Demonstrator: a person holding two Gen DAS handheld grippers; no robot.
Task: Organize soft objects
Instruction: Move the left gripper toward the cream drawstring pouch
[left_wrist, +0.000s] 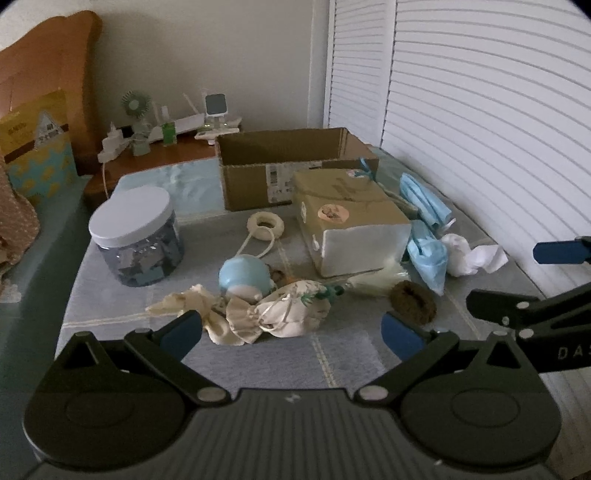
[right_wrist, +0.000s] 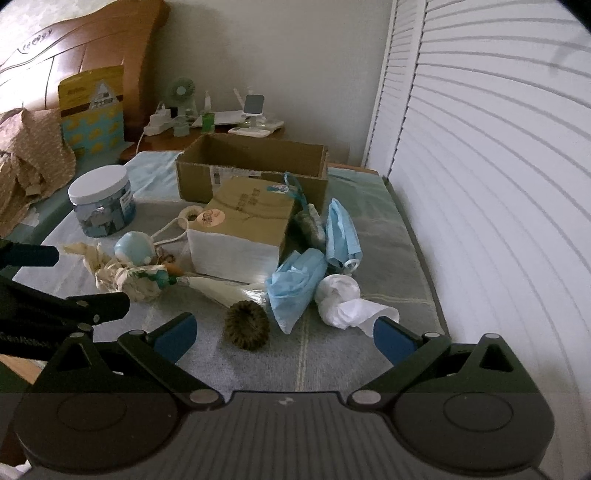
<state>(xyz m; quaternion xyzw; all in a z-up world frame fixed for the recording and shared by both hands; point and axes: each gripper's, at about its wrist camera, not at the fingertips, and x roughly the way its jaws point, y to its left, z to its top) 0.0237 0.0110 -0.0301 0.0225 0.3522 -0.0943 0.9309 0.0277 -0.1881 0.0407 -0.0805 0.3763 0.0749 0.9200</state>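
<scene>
Hovering with both grippers, left (left_wrist: 291, 334) and right (right_wrist: 282, 338), spread wide and empty; I'd drop the right straight onto the scrunchie (right_wrist: 246, 325) just ahead between its fingers, pinch gently, then box (right_wrist: 251, 162) beyond.

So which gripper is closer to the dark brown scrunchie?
Right. The right gripper has the dark brown scrunchie just ahead between its open fingers; for the left gripper, it lies off to the right.

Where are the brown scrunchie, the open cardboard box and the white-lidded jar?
brown scrunchie (right_wrist: 246, 324): right wrist view, on its fuzzy ring.
open cardboard box (right_wrist: 251, 180): right wrist view, on its front wall.
white-lidded jar (left_wrist: 130, 214): left wrist view, on its lid.
</scene>
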